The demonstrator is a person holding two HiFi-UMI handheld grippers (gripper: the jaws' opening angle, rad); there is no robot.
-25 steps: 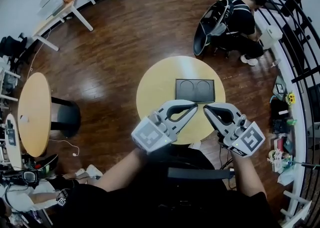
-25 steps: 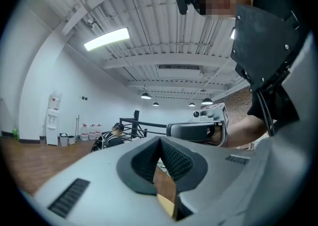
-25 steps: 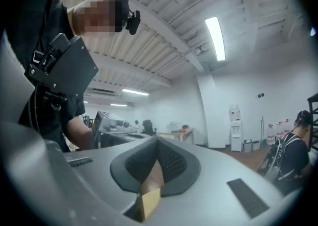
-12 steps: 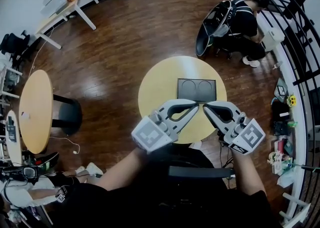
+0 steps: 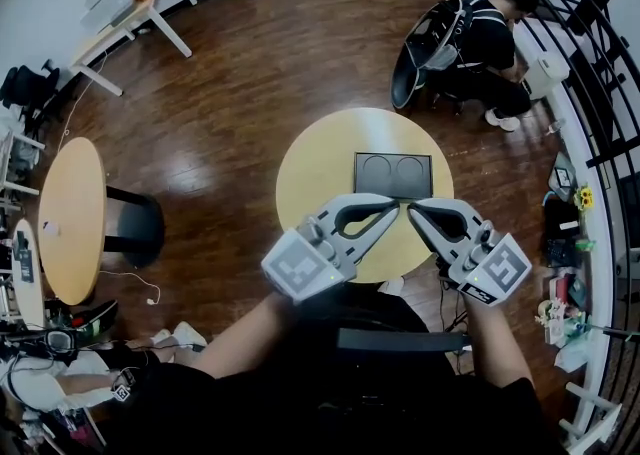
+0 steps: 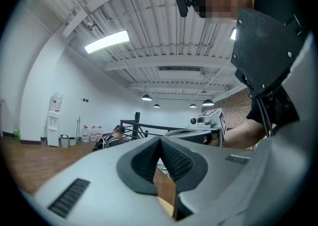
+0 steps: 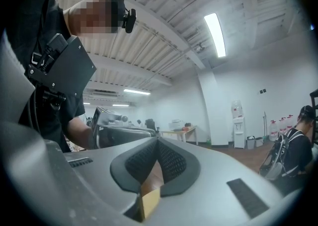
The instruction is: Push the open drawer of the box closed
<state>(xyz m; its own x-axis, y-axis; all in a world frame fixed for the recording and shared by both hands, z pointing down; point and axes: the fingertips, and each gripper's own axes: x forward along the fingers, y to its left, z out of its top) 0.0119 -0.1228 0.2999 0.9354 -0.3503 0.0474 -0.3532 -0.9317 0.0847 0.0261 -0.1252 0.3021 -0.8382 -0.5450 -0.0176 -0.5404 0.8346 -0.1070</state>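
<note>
Box (image 5: 393,175) sits on the round yellow table (image 5: 310,183), a little toward 2 o'clock from the table's centre. From above it is a dark, flat rectangle with two round recesses on top. I cannot tell whether its drawer stands out or is pushed home, since the side facing 6 o'clock is foreshortened and partly covered by the gripper tips. Both tips lie at that 6 o'clock edge, and I cannot say whether either one touches the box. The main risk I see is the light box skating toward 12 o'clock across the smooth tabletop instead of the drawer sliding in, because nothing braces its far side. A push off the middle of the front could also twist the box round or jam the drawer crooked. Narrow closed tips could ride up over a low front edge as well. The left gripper (image 5: 390,206) has its jaws fully together with nothing between them, and the right gripper (image 5: 412,209) is likewise pinched closed and empty. Both are held level and point toward 12 o'clock. They angle inward so the two noses nearly meet in a V, with the forearms coming in from 6 o'clock. A person (image 5: 480,43) crouches well apart at 1 o'clock.
</note>
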